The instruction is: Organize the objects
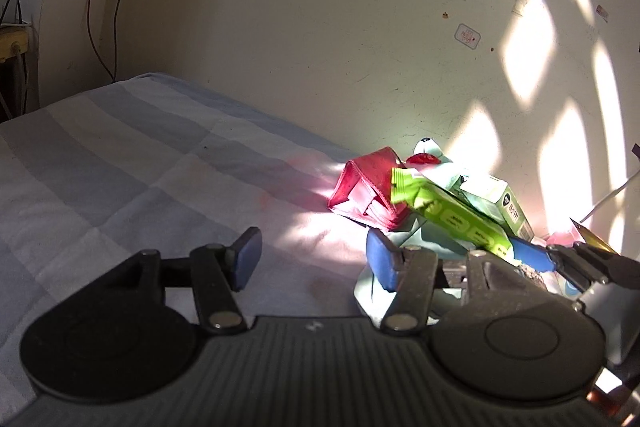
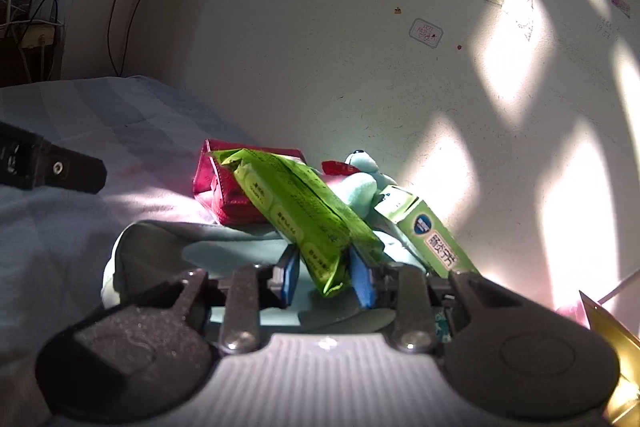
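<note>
While our right gripper (image 2: 326,277) reaches low over the bedsheet (image 1: 132,163), its blue pads pinch the near end of the lime-green packet (image 2: 298,213), which leans on the red pouch (image 2: 228,193), the plush toy (image 2: 362,183) and a green box (image 2: 430,233). Our left gripper (image 1: 314,259) hovers alongside, jaws spread wide, holding nothing.

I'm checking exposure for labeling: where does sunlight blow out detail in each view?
Left wrist view: sun patches on the wall clip to white, and the bedsheet washes out beside the red pouch. Right wrist view: similar wall patches, while the green packet in the right hand-held gripper stays readable.
</note>
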The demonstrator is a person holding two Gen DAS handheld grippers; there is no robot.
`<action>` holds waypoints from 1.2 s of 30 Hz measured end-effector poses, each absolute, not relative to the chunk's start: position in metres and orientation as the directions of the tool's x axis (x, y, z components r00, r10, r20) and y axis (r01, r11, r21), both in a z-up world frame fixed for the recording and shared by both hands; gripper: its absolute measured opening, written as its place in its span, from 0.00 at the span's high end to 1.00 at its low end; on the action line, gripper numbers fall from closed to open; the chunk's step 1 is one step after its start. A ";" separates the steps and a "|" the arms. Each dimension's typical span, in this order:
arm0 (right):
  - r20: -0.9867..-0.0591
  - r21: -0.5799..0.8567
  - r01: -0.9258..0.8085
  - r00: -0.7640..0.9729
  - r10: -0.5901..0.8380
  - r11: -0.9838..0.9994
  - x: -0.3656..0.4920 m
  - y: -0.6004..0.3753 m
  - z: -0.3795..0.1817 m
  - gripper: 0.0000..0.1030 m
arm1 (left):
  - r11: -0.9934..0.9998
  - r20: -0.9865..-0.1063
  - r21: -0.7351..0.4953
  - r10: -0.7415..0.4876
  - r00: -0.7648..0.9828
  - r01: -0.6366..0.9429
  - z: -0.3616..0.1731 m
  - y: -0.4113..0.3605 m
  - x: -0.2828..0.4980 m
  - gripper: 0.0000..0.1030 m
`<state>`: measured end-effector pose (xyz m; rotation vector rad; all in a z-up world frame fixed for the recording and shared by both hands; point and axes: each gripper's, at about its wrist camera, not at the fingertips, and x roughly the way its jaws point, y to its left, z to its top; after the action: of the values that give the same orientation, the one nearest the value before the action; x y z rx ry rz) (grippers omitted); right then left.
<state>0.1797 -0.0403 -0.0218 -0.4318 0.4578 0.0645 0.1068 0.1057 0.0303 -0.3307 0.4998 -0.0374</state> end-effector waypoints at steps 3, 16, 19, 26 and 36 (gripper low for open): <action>-0.414 -0.429 -0.152 0.909 -0.044 0.890 0.127 -0.057 -0.021 0.74 | 0.943 -0.432 -0.332 -0.154 0.889 0.001 0.032 0.101 0.102 0.41; -0.571 -0.182 -0.142 0.821 0.013 0.973 -0.023 -0.145 -0.020 0.42 | 0.838 -0.395 -0.308 -0.543 0.741 0.450 0.035 0.027 0.070 0.41; -0.584 0.016 -0.100 0.807 0.090 0.995 -0.030 -0.171 -0.019 0.41 | 0.801 -0.435 -0.290 -0.597 0.674 0.523 0.031 0.003 0.060 0.41; -0.577 0.210 -0.040 0.802 0.157 0.977 -0.012 -0.192 -0.027 0.31 | 0.810 -0.546 -0.306 -0.580 0.605 0.500 0.013 -0.020 0.062 0.38; -0.576 0.288 -0.068 0.784 0.229 0.955 0.034 -0.186 -0.035 0.30 | 0.814 -0.607 -0.306 -0.566 0.558 0.493 0.006 -0.051 0.061 0.37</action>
<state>0.0343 -0.1864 -0.0347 0.2592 0.6512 0.1621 0.0611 -0.0508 0.0056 -0.1049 0.7533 -0.6260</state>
